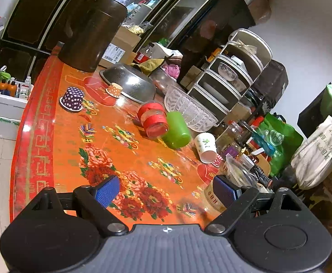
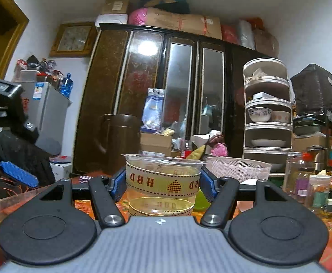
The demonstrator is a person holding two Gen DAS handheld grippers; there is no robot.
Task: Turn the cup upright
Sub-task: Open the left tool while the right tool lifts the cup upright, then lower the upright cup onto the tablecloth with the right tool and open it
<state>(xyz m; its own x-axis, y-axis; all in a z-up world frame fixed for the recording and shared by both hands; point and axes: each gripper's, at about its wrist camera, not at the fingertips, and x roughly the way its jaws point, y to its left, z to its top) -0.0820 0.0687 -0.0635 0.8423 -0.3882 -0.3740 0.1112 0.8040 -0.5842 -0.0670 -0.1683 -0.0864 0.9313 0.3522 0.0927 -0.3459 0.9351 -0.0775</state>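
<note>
In the right wrist view a clear plastic cup (image 2: 162,182) with tan "HBD" bands stands upright, mouth up, between my right gripper's (image 2: 162,184) blue pads, which press its sides. The same cup shows in the left wrist view (image 1: 213,195) by the table's right edge. My left gripper (image 1: 166,190) is open and empty above the orange flowered table (image 1: 120,150). Several cups stand mouth down: a purple dotted one (image 1: 72,99), an orange dotted one (image 1: 114,89), a red-banded clear one (image 1: 153,119), a green one (image 1: 177,129) and a white paper one (image 1: 205,147).
A steel colander (image 1: 129,83) and a clear plastic basket (image 1: 188,109) lie at the back of the table. A brown jug (image 1: 90,31) stands far left. A tiered dish rack (image 1: 231,77) and jars (image 1: 231,136) crowd the right edge. A dark wardrobe (image 2: 170,86) stands behind.
</note>
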